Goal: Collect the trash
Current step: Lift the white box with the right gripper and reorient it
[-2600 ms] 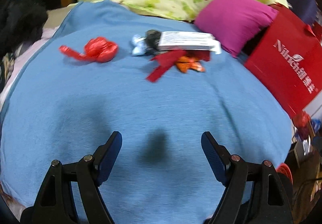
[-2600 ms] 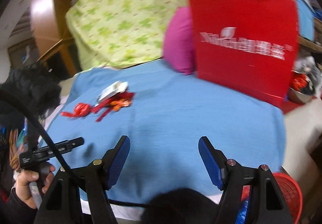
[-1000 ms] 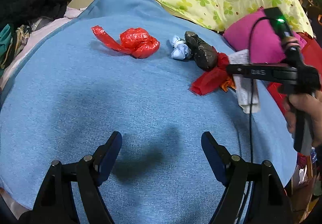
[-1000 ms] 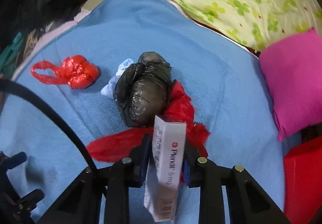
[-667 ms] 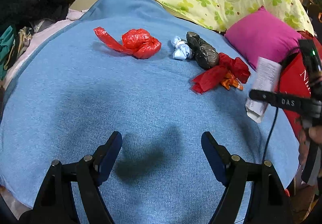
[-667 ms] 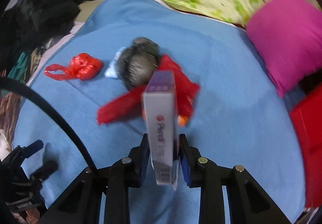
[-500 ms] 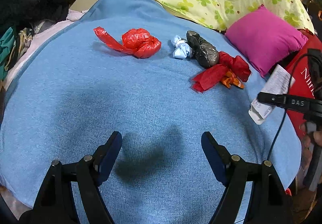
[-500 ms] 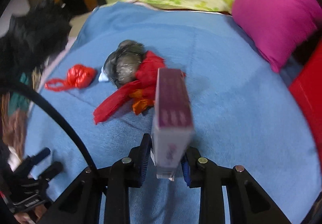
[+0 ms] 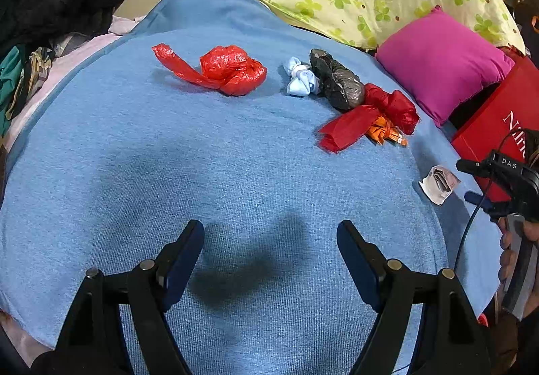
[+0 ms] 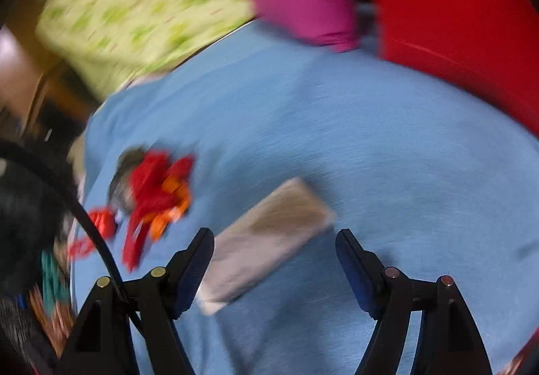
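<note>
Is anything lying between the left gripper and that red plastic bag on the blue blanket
Nothing visible does. From the left gripper up to the red plastic bag there is only bare blue blanket. The other scraps, the black bag among them, lie off to the right of that path.

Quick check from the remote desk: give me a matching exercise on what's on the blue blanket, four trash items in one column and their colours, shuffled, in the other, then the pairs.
Items:
1. knotted plastic bag farthest left
2. small twisted wad
3. crumpled bag beside that wad
4. small carton near the blanket's right edge

Colours:
A. black
B. white and grey
C. red
D. pale blue

Pairs: 1-C, 2-D, 3-A, 4-B
</note>
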Demonstrator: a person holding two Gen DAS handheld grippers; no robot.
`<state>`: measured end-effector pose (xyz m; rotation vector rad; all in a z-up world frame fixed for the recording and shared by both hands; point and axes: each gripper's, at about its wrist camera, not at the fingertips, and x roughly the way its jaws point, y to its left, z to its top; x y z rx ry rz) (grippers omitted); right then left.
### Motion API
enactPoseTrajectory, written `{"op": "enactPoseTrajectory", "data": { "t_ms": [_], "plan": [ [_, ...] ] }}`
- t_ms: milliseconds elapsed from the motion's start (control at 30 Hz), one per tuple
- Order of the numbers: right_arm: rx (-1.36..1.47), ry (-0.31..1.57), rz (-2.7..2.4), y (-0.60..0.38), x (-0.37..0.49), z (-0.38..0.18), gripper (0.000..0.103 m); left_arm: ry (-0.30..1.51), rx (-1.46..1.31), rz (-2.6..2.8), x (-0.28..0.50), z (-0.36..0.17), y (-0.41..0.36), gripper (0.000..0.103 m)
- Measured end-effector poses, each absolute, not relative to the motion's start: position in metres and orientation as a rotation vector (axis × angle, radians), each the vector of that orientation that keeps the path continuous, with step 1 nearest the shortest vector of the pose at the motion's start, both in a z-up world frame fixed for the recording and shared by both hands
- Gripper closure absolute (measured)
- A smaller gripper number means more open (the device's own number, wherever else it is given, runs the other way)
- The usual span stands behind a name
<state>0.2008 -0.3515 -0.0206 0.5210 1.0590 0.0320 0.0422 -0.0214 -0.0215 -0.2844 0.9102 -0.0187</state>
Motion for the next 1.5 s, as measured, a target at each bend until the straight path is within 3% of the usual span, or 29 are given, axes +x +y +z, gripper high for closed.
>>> {"op": "enactPoseTrajectory", "data": {
  "t_ms": [367, 467, 533, 733, 1067, 1100, 1133, 1233, 1500],
  "plan": [
    [0.547, 1.127, -0.005, -0.308, 0.222, -0.015, 0.025, 0.910, -0.283, -0.019, 0.043, -0.022, -0.022, 0.022],
    [0.417, 1.188, -0.010, -0.275, 0.241, -0.025, 0.026, 0.910, -0.283, -0.017, 0.043, -0.022, -0.021, 0.022],
    [0.244, 1.185, 0.032, -0.244, 0.246, -0.025, 0.037, 0.910, -0.284, -0.018, 0.043, -0.022, -0.020, 0.022],
    [-0.025, 1.138, 0.125, -0.211, 0.234, -0.017, 0.037, 0.905, -0.294, -0.027, 0.043, -0.020, -0.019, 0.022],
    [0.071, 1.140, 0.122, -0.234, 0.232, -0.027, 0.037, 0.913, -0.269, -0.011, 0.043, -0.023, -0.023, 0.022],
    [0.060, 1.124, 0.123, -0.232, 0.231, -0.027, 0.039, 0.916, -0.265, -0.007, 0.044, -0.024, -0.024, 0.022],
    [0.054, 1.101, 0.129, -0.230, 0.228, -0.026, 0.053, 0.918, -0.262, -0.005, 0.044, -0.025, -0.024, 0.022],
    [0.093, 1.051, 0.138, -0.229, 0.215, -0.019, 0.062, 0.918, -0.246, 0.006, 0.044, -0.027, -0.026, 0.022],
    [0.269, 0.938, 0.161, -0.275, 0.152, -0.021, 0.062, 0.910, -0.188, 0.029, 0.044, -0.032, -0.035, 0.022]
  ]
}}
